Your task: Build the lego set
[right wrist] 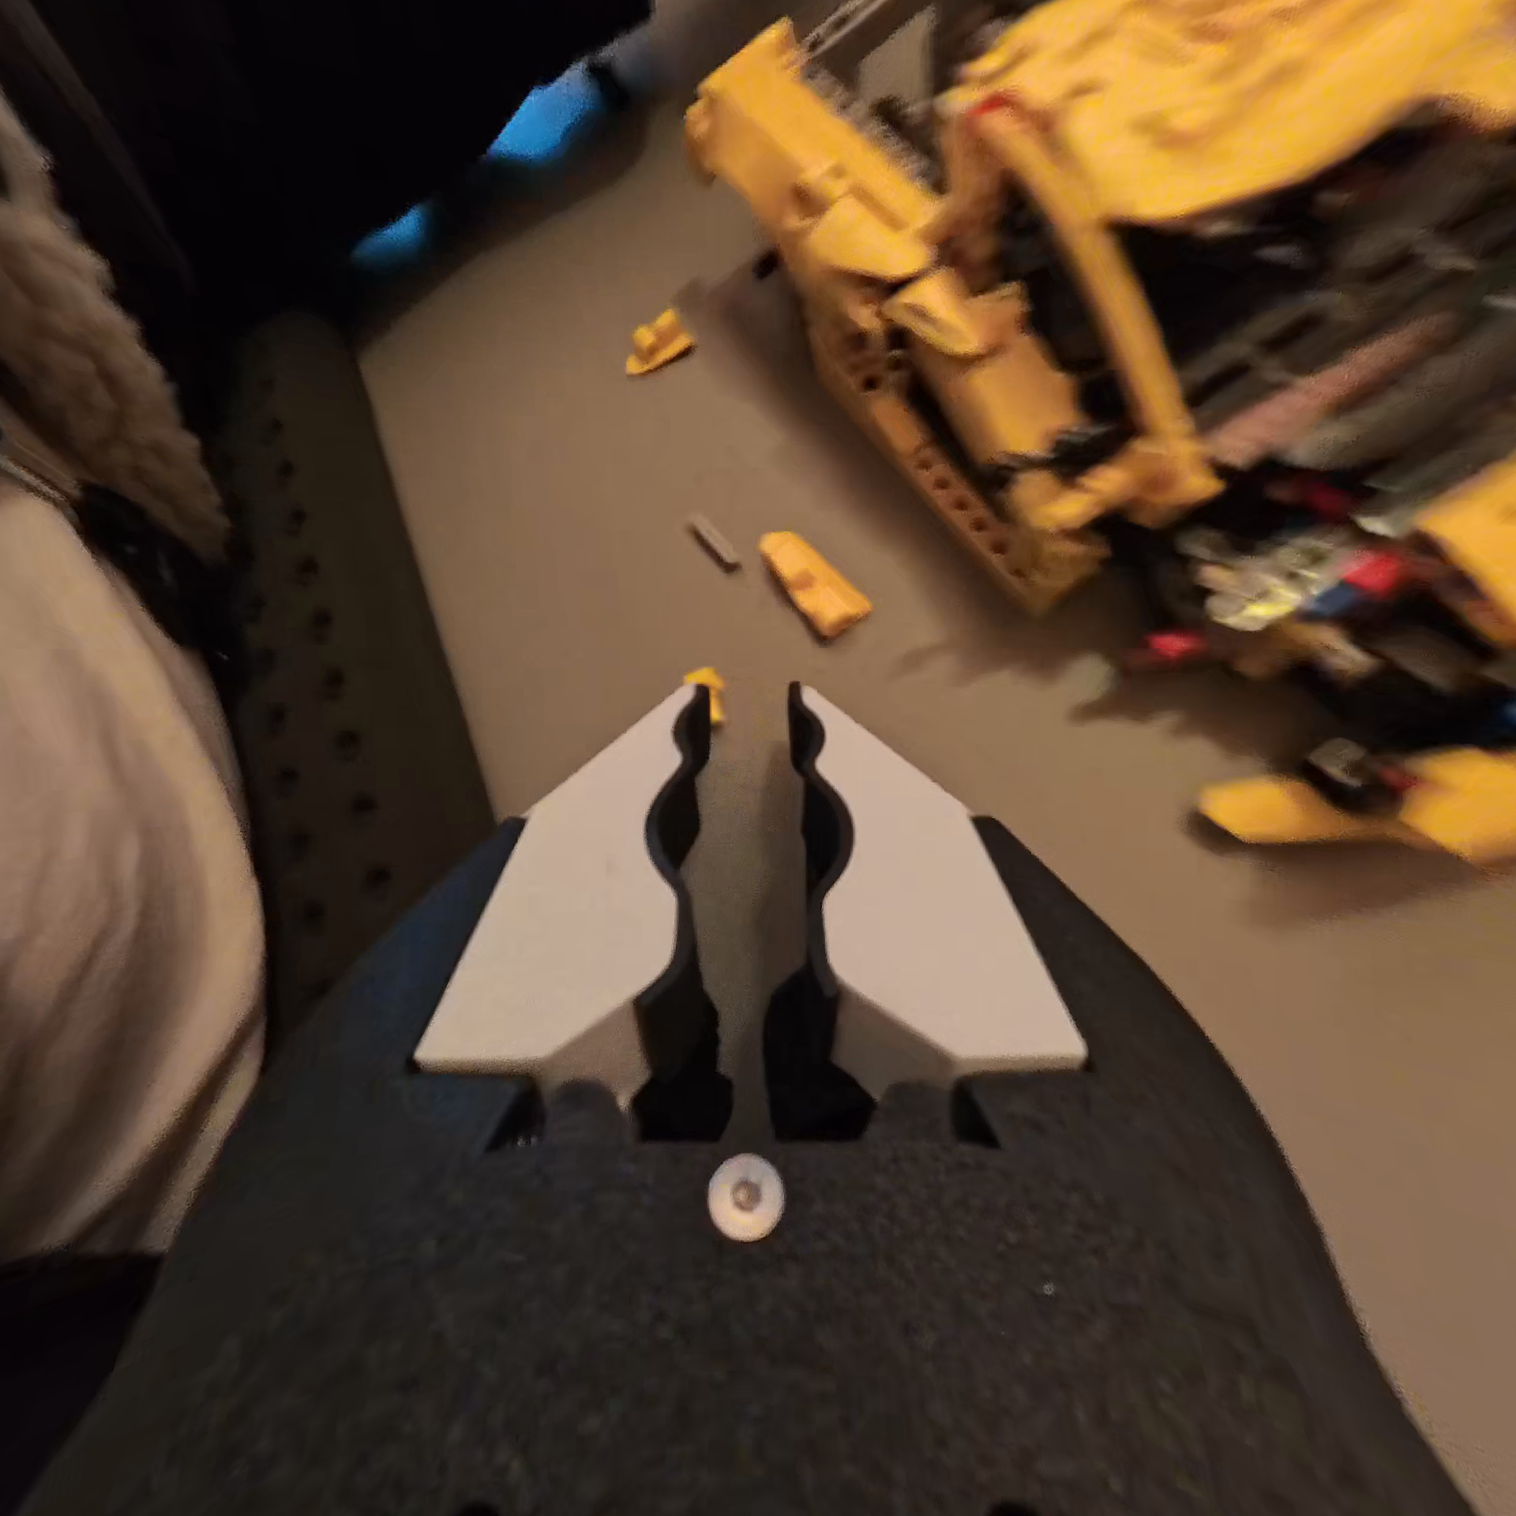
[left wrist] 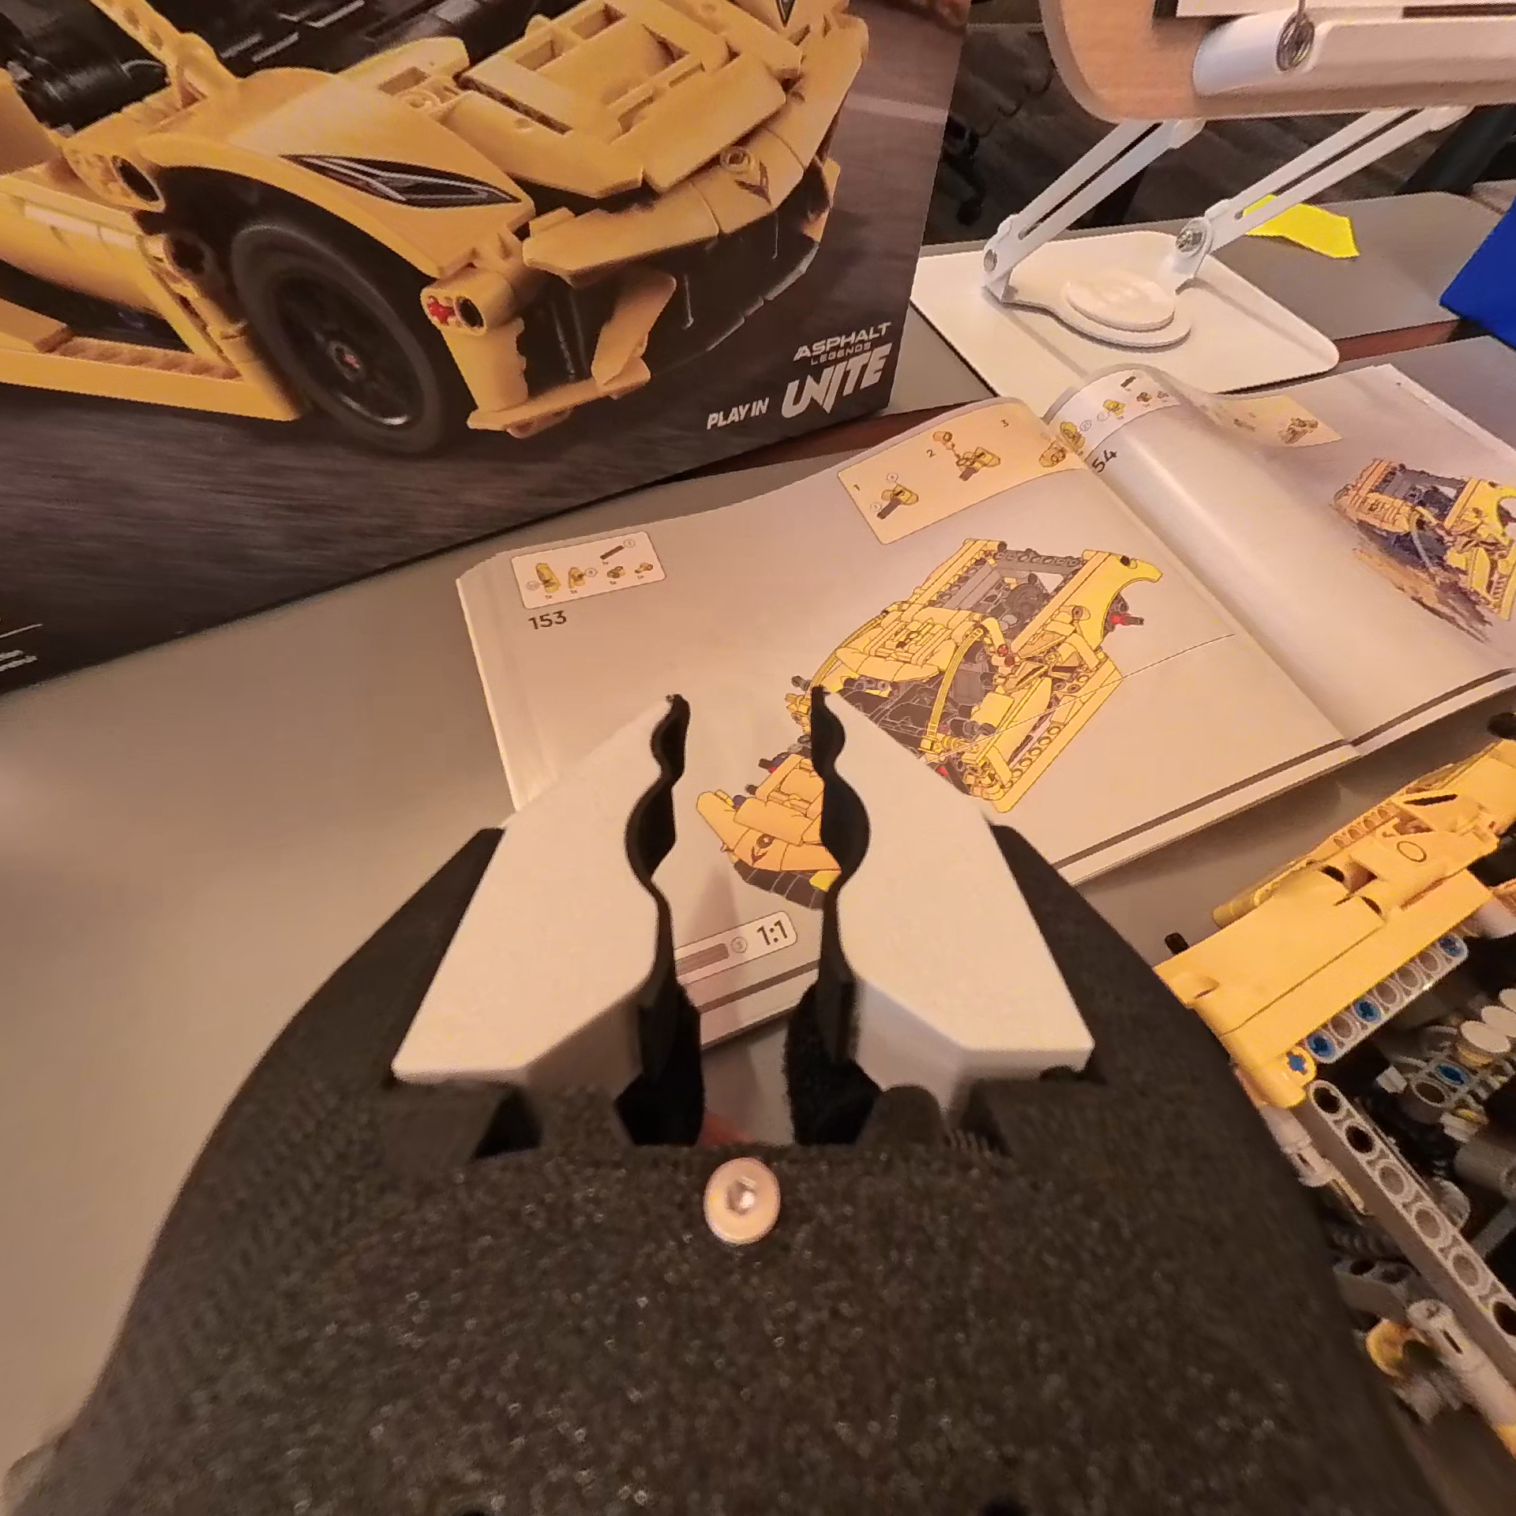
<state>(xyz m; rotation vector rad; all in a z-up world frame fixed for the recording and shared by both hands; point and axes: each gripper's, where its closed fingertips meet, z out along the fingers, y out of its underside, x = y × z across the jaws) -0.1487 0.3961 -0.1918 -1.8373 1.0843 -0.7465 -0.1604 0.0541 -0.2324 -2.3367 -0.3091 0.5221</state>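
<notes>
The right gripper (right wrist: pixel 748 697) is spread a little and holds nothing. It hangs low over the grey surface (right wrist: pixel 574 459). Right at its tips, at about 11 o'clock, lies a tiny yellow piece (right wrist: pixel 707 682). A bit farther, at 12 o'clock, sit a small grey pin (right wrist: pixel 714 543) and a yellow wedge piece (right wrist: pixel 814 582), close together but not touching. Farther still, at 11 o'clock, is another yellow bit (right wrist: pixel 659 342). The big yellow car model (right wrist: pixel 1066 328) fills the 1 to 3 o'clock side, blurry, and much of its body looks built. The left gripper (left wrist: pixel 748 701) is also spread a little and empty. It floats above the open instruction book (left wrist: pixel 738 623), which lies flat just ahead. At 3 o'clock a part of the yellow car model (left wrist: pixel 1329 927) shows with grey beams. Far off at 10 o'clock stands the set's box (left wrist: pixel 410 287), and at 1 o'clock a white lamp stand (left wrist: pixel 1124 303). I think the build is well along, since the car body is thick with parts. The loose pieces on the surface are not yet put on, so picking one up looks like the next job.
</notes>
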